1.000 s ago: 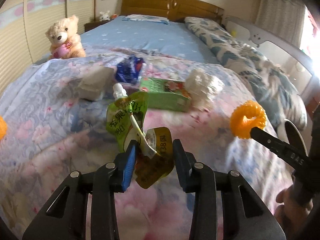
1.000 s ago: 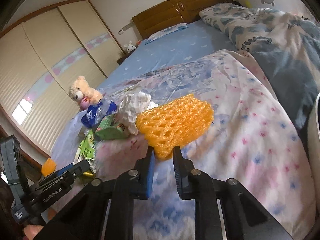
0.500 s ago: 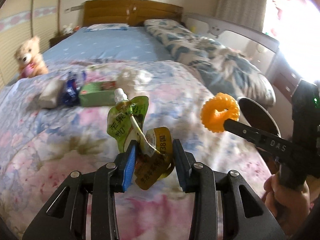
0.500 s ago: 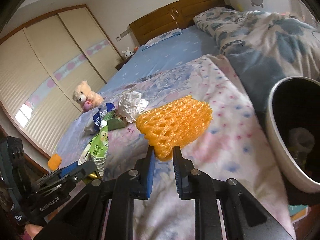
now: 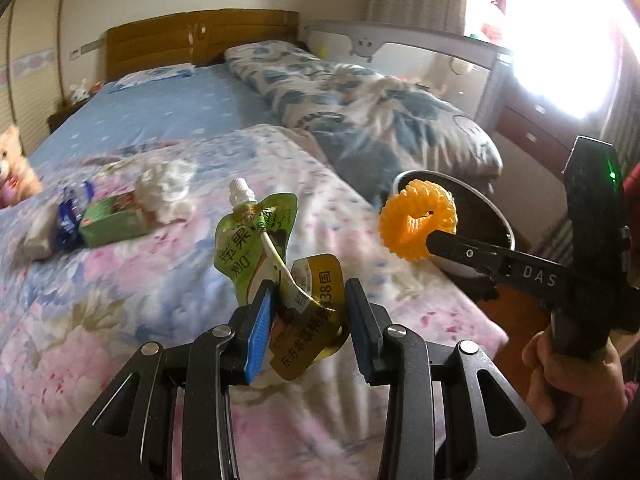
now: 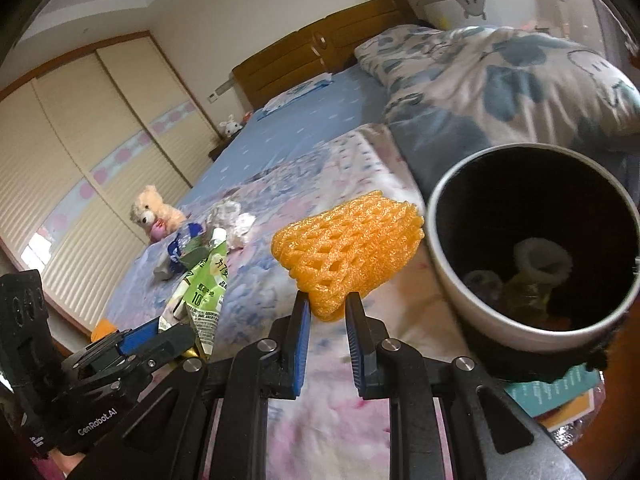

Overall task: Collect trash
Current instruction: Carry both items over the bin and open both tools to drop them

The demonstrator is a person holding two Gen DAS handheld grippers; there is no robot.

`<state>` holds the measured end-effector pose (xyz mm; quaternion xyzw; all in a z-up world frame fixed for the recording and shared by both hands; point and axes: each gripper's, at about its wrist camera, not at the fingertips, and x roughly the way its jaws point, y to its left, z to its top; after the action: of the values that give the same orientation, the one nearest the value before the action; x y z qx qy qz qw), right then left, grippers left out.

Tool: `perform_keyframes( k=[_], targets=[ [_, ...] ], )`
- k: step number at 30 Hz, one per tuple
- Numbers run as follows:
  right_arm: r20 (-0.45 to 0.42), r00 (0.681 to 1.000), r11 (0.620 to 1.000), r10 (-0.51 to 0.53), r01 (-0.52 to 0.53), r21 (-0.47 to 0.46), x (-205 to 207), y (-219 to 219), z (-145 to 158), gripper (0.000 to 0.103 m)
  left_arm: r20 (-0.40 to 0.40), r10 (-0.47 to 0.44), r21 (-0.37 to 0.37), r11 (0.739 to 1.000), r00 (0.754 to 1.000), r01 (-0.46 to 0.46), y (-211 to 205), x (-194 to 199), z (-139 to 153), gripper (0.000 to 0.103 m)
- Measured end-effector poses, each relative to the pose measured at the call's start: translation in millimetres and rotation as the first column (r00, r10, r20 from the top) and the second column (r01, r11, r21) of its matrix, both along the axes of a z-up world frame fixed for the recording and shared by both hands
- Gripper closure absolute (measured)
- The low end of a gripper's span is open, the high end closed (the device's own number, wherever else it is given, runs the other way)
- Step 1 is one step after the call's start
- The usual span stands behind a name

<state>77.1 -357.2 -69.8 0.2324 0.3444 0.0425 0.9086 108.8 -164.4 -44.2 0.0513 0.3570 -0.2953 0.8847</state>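
Two bits of trash are up in the air: the left gripper [image 5: 308, 316] is clamped on a green juice pouch [image 5: 256, 240] plus a crumpled yellow wrapper [image 5: 310, 320], and the right gripper [image 6: 326, 328] pinches an orange foam fruit net [image 6: 348, 252], next to the trash bin [image 6: 444, 272]. The bin's dark inside holds a few pale scraps. A green carton [image 5: 114, 220], a tissue wad [image 5: 164, 188] and a blue wrapper [image 5: 68, 216] sit on the floral quilt [image 5: 100, 300].

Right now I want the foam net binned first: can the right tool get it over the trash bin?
Probably yes. The right tool grips the orange foam net, and the trash bin stands open just beside it at the bed's edge, with nothing between them.
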Motion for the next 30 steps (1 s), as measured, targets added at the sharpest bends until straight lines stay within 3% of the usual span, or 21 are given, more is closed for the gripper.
perform_keyframes(
  k=[19,30],
  targets=[
    [0.0,0.986,0.986,-0.167,0.167,0.009,-44,-82,3,0.085,0.045,-0.219,0.02,0.976,0.975,0.218,-88,-22,13,0.069],
    [-0.015,0.976,0.976,-0.217,0.217,0.018,-50,-116,0,0.085,0.036,-0.285,0.047,0.958,0.958,0.284,-131,-18,11,0.069]
  ],
)
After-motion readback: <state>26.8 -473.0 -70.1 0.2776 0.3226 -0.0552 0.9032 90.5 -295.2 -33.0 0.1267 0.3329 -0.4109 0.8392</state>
